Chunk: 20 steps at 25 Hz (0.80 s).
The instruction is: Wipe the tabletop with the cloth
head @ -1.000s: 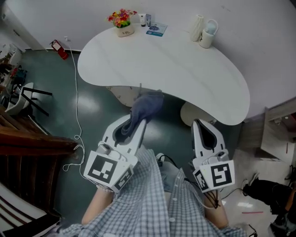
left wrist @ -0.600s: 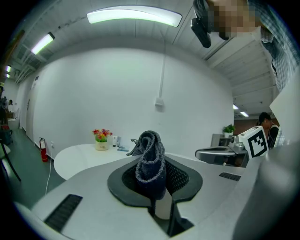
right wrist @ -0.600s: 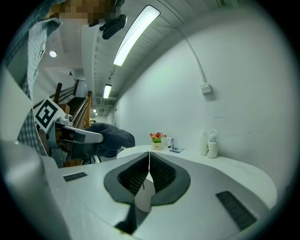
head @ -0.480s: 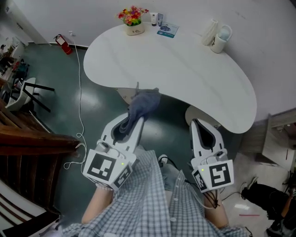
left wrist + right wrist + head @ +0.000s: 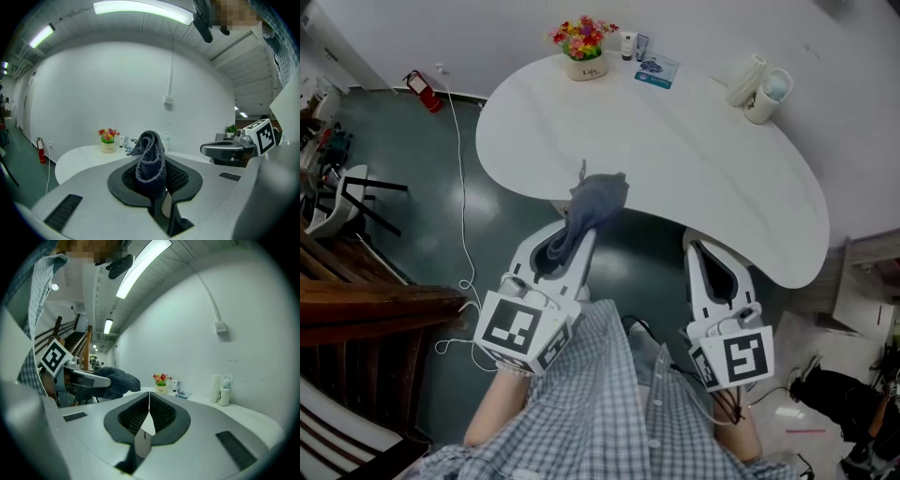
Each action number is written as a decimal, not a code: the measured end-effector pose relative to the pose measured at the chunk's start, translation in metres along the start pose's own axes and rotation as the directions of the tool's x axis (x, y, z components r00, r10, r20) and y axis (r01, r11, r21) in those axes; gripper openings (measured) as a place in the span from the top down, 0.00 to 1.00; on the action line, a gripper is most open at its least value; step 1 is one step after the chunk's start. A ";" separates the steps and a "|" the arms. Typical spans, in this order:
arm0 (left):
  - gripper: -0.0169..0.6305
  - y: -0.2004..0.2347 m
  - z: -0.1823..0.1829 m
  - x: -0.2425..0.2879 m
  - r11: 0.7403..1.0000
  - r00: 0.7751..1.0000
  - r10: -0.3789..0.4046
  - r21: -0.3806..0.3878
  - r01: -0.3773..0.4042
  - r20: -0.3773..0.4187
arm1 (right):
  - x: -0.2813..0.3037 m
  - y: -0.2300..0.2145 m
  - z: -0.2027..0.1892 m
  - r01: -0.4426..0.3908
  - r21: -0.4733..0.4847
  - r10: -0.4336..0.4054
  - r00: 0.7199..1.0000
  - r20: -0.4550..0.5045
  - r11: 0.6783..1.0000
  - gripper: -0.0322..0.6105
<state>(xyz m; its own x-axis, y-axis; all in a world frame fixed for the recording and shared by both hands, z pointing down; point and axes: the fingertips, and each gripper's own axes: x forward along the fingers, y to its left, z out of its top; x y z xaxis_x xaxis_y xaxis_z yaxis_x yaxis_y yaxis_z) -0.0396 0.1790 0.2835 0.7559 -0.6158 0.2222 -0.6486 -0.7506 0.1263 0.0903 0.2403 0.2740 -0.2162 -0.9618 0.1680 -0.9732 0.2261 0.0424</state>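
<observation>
The left hand-held gripper (image 5: 583, 234) sits in the lower middle of the head view, its jaws clamped on the dark grey cloth (image 5: 597, 199); the left gripper view shows the cloth standing up in a rolled bunch from between the pads, so the hold looks firm. The right hand-held gripper (image 5: 701, 247) is at the lower right of the frame with its jaws pressed together and nothing between them; it looks idle for now.

Over the last second the white table (image 5: 675, 141) has slid lower and nearer in the head view, and the flower pot (image 5: 584, 43) and mug (image 5: 766, 92) at its far edge have shifted right; the person has evidently stepped closer. The cloth, which hung short of the near rim over the green floor, now has its top overlapping that rim near the frame's centre; whether it touches the surface I cannot tell.

So wiping has probably not begun; the approach is almost done. The next move likely calls for lowering the cloth flat onto the table and sweeping across, keeping clear of the items along the top of the frame.
</observation>
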 end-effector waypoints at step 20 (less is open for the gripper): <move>0.87 0.128 -0.013 0.028 0.990 0.988 -0.130 0.051 0.134 -0.081 | 0.100 0.043 0.017 0.178 0.042 -0.178 0.984 -0.017 0.983 0.93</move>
<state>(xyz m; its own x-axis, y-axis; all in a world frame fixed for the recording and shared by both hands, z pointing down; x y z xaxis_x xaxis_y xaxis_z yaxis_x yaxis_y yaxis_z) -0.1025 0.0683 0.3186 0.8241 -0.4915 0.2815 -0.5356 -0.8378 0.1054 0.0254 0.1516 0.2757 -0.0384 -0.9840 0.1742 -0.9985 0.0444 0.0305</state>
